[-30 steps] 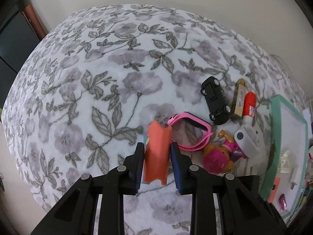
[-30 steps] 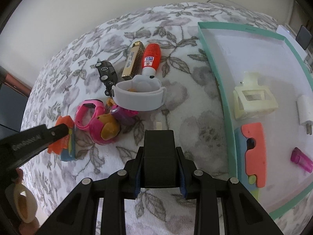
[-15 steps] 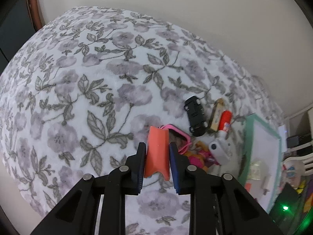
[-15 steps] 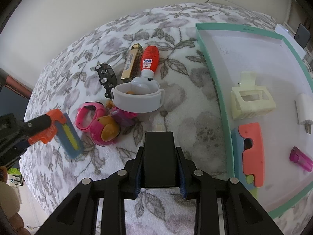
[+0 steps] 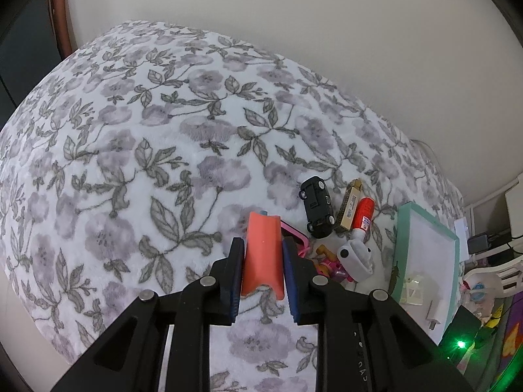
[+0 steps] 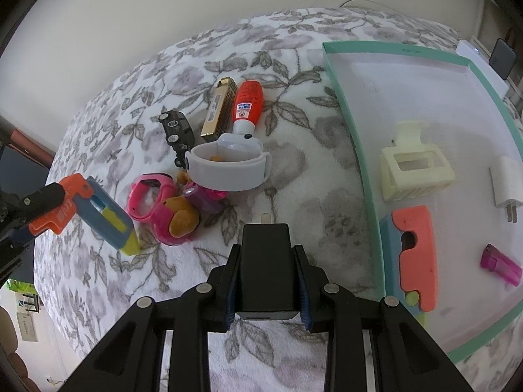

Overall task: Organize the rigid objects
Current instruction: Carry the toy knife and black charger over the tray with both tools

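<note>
The left tongs [image 5: 263, 263] are clamped on an orange, blue and yellow folding toy [image 6: 94, 210], and in the last second they have lifted it off the flowered blanket [image 5: 147, 150]; it now hangs in the air to the left of the pile, clear of the pink watch [image 6: 148, 197] it lay beside. The right tongs [image 6: 265, 281] are closed on a black block [image 6: 265, 264] and have barely moved, hovering above the blanket just left of the teal tray [image 6: 362, 150].

So both tools are loaded and neither load is yet put away. The tray already holds a similar orange and blue toy [image 6: 416, 254], a cream clip [image 6: 415, 170], a white plug [image 6: 508, 189] and a magenta lighter [image 6: 500, 264]. The pile that remains includes the watch, a black toy car [image 6: 176, 129], a gold bar [image 6: 219, 114], a red bottle [image 6: 248, 104], a grey band [image 6: 228, 170] and a bear toy [image 6: 178, 222]. I judge that the lifted toy must cross over that pile to reach the tray, and the right tool sits nearer, so its block probably goes in first.
</note>
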{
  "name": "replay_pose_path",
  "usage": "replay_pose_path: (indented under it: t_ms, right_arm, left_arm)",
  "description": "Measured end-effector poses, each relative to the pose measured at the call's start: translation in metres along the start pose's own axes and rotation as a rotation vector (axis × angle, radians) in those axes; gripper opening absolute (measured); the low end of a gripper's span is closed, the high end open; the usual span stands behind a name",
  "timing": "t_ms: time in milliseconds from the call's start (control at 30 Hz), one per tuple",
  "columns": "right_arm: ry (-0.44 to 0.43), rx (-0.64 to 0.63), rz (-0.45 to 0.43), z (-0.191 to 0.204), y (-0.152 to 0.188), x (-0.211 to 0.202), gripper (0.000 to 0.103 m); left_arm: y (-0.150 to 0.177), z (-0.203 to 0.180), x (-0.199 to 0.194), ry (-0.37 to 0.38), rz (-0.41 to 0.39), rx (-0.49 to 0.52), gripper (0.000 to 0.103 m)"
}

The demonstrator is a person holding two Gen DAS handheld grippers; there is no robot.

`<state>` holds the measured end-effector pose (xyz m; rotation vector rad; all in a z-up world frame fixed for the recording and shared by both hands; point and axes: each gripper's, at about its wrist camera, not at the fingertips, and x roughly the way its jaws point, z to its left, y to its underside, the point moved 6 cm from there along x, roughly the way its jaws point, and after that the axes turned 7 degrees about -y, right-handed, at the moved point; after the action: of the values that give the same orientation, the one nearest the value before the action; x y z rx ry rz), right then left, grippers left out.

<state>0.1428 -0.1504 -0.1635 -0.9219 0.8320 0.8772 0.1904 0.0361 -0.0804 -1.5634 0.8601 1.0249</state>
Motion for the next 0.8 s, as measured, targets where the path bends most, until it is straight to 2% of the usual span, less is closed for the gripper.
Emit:
replay_pose_path:
  t_ms: [167,300,433,800]
  right_arm:
    - [0.002,-0.002,0.002,0.000,0.001,0.000,0.031]
    - [0.002,-0.001,0.004,0.000,0.001,0.001,0.031]
    - [0.001,-0.001,0.003,0.000,0.001,0.001,0.031]
    - [-0.003,0.004,0.004,-0.001,0.001,0.002,0.031]
  left_arm:
    - [0.007,-0.005,0.018,-0.040,0.040,0.032,0.024]
    - [0.012,-0.006,0.030,-0.109,0.055,0.072,0.023]
    - [0.022,-0.006,0.050,-0.120,0.108,0.078,0.023]
    - [0.040,-0.008,0.082,-0.165,0.174,0.100,0.023]
